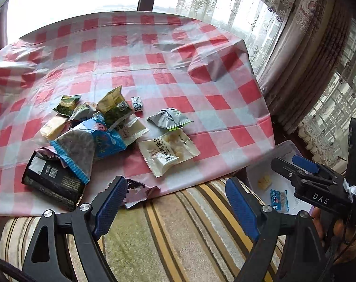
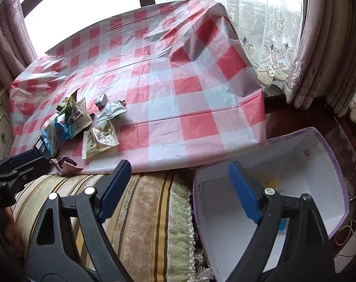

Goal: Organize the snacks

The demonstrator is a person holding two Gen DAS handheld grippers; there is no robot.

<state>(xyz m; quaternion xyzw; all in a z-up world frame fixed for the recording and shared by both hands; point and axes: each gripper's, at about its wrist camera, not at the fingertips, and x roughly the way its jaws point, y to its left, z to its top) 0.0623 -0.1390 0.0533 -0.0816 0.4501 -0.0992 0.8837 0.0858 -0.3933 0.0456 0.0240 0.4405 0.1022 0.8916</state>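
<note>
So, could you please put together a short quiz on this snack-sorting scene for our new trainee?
1. True or false: the left hand-held gripper is open and holds nothing.
2. Multiple choice: where does the small blue snack packet lie? A) on the checked tablecloth B) inside the white-lined box C) on the striped cushion
3. Fill in: the white packet of pale round snacks lies on the ____ side of the snack pile, as the left wrist view shows it.

Key: 1 true; 2 B; 3 right.
</note>
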